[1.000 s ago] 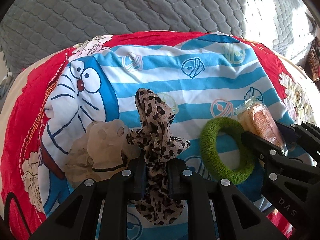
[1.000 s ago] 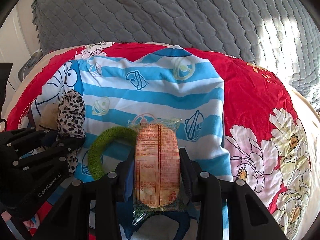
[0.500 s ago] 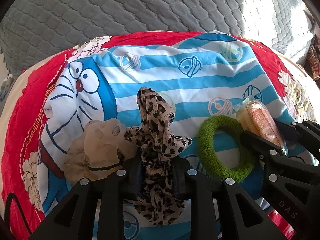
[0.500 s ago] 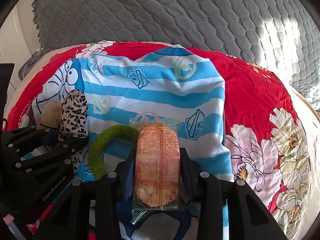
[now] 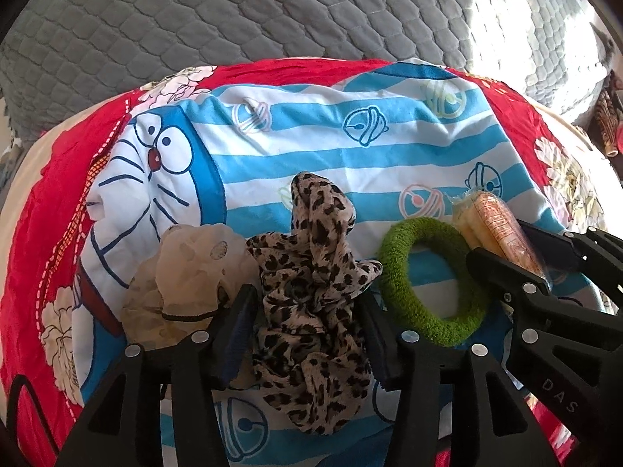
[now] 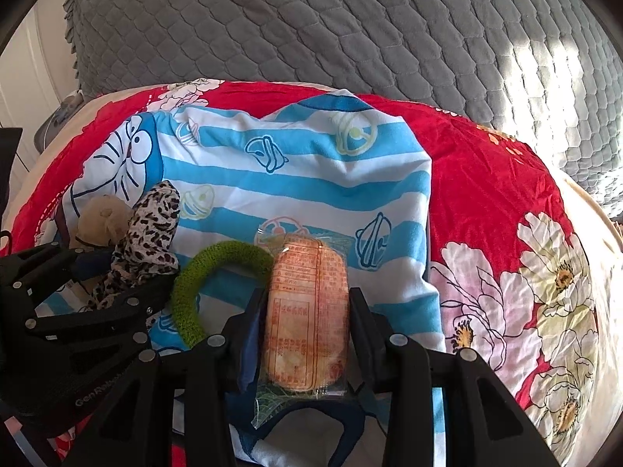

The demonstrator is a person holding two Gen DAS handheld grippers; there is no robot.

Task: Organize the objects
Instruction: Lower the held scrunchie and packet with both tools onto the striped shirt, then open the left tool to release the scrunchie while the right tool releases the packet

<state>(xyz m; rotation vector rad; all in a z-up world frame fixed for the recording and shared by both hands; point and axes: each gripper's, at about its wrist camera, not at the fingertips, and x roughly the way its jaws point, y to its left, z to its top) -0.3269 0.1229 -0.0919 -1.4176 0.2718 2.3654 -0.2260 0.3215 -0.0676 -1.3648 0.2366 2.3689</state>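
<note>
Let go of the leopard scrunchie (image 5: 311, 303) as left gripper (image 5: 307, 307) jaws were opening, placing it; right gripper (image 6: 307, 307) clamped the snack packet (image 6: 305, 311).

Leopard-print fabric scrunchie (image 5: 311, 292): tan ground, black-brown spots. Sheer beige scrunchie (image 5: 183, 272): pale cream, faint round dots, thin black band. Fuzzy green hair ring (image 5: 393, 272): moss green, plain. Clear-wrapped snack packet (image 6: 307, 311): orange-gold contents, red printed text, transparent film. Blue-and-white striped cartoon cloth (image 5: 350, 155): sky-blue and white stripes, bell motifs in blue, red, pale green; blue-white cat face, red nose. Red floral bedspread (image 6: 486, 194): bright red, white-pink flowers, yellow centres. Grey quilted cover (image 6: 311, 19): grey, scale-like stitching. Both grippers: black plastic, silver rivets.
</note>
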